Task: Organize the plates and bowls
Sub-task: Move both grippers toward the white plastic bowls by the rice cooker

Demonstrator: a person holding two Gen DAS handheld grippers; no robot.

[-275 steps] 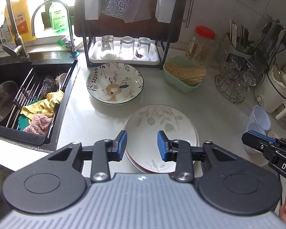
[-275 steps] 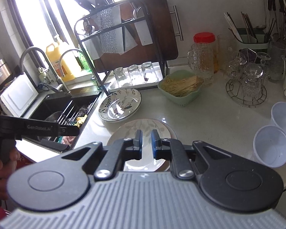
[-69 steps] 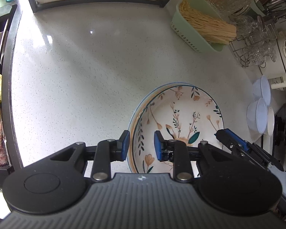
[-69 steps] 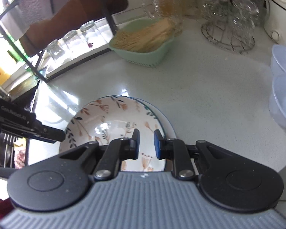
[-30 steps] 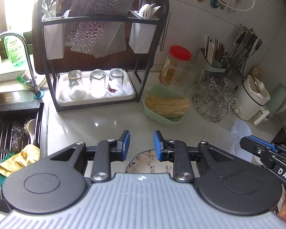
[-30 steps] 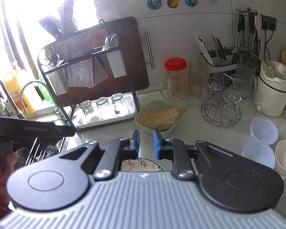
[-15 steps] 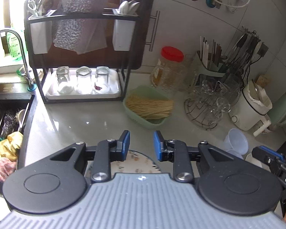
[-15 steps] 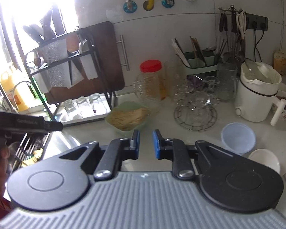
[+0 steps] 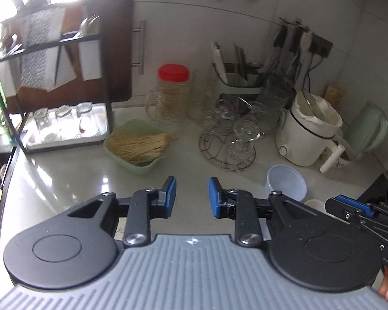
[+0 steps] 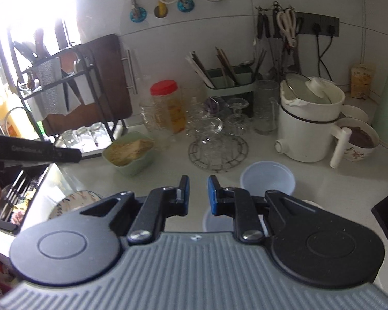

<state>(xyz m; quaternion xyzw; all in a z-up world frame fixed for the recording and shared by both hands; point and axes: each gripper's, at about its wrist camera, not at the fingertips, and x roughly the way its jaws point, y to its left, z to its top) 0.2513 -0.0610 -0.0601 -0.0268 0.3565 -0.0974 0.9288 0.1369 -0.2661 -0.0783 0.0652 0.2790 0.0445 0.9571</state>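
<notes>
Below and left of the empty, nearly closed right claw, a floral-patterned plate lies on the worktop; left claw slightly parted, empty

Only blurred lettering — "GenRobot.AI", barely legible — on the left tongs.

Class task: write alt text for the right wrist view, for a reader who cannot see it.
The right gripper, empty and nearly closed, hovers over a white kitchen counter above translucent plastic bowls. Behind stand a white cooker pot, a wire glass rack and a red-lidded jar.
</notes>
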